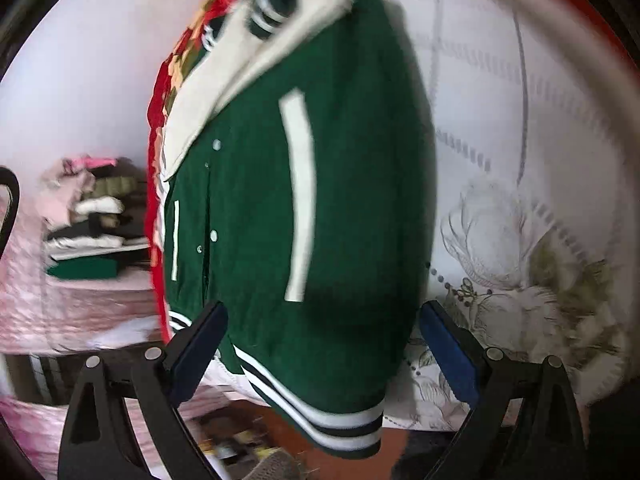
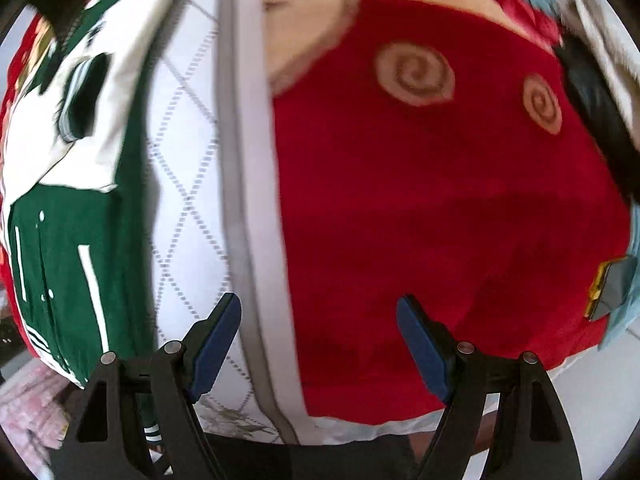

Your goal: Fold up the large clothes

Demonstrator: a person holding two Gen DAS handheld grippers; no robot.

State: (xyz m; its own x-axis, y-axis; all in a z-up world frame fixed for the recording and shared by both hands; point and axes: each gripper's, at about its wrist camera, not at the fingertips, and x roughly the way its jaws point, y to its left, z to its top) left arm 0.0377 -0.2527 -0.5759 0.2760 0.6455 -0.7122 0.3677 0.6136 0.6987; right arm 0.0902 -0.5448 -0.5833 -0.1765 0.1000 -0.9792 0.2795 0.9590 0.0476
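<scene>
A: Where was the green jacket point(image 1: 320, 200)?

B: Spread flat on the white quilted bedcover point(image 1: 520, 160), just beyond the left gripper point(image 1: 322, 344). Its striped hem point(image 1: 320, 412) sat between the blue pads point(image 1: 200, 344), which stood wide apart and gripped nothing.

A: And the right gripper point(image 2: 320, 344)?

B: Also wide open and empty, over the bedcover's edge and a red blanket point(image 2: 440, 220). The jacket lay well to its left. Folded clothes point(image 1: 88, 220) were stacked far left.
</scene>
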